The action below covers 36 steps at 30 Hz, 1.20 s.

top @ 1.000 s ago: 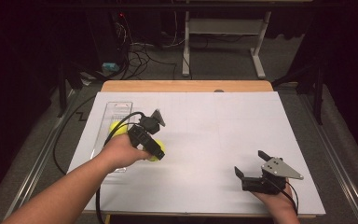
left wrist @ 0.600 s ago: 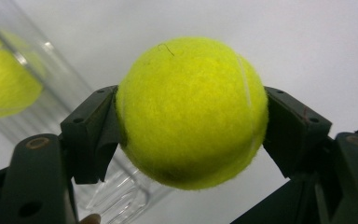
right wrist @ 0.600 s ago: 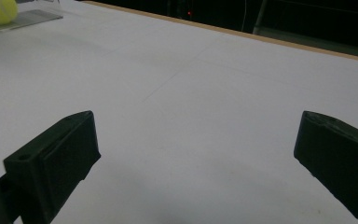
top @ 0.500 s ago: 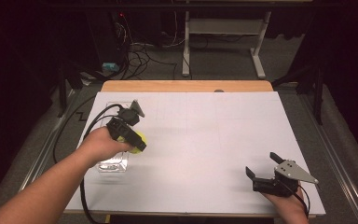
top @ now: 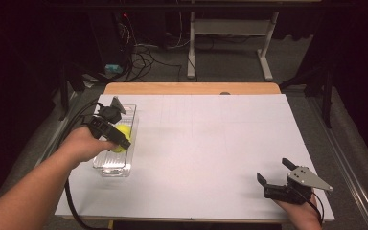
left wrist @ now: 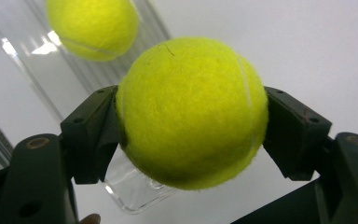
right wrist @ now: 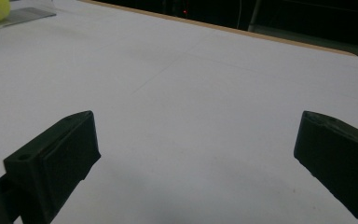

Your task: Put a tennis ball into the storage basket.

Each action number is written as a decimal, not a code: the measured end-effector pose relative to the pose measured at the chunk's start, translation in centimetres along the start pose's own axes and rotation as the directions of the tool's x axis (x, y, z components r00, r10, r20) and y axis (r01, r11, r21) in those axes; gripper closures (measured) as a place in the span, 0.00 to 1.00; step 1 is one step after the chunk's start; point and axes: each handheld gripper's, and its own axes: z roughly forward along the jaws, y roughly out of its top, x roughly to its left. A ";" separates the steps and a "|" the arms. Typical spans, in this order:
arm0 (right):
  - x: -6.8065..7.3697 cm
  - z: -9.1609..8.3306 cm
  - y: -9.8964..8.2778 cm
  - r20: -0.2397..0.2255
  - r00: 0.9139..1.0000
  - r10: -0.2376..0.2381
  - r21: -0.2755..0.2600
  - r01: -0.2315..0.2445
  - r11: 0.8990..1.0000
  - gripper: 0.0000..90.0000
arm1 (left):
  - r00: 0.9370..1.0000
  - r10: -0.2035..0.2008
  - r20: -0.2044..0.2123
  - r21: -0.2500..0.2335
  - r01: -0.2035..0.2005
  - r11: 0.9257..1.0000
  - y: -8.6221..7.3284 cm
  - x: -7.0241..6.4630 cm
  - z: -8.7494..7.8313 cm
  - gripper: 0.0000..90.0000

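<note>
This looks like a lab or recording studio set up for data capture. The surface (top: 211,143) is covered in plain white sheeting over a wooden top, with bare grey floor around it. Black curtains darken the upper left and right of the frame. At the top centre, loose cables (top: 146,55) tangle on the floor beside a white metal stand's legs (top: 227,48).

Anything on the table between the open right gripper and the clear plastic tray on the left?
Nothing. In the high view, bare white table runs from the right gripper to the clear plastic tray; the right gripper view shows the same bare surface ahead of its jaws.
</note>
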 end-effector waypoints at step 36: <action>0.3 0.3 -0.1 -0.014 1.000 -0.002 0.005 0.002 1.000 0.00 | 0.999 -0.047 0.005 0.083 0.047 0.995 -0.7 2.3 4.0 0.29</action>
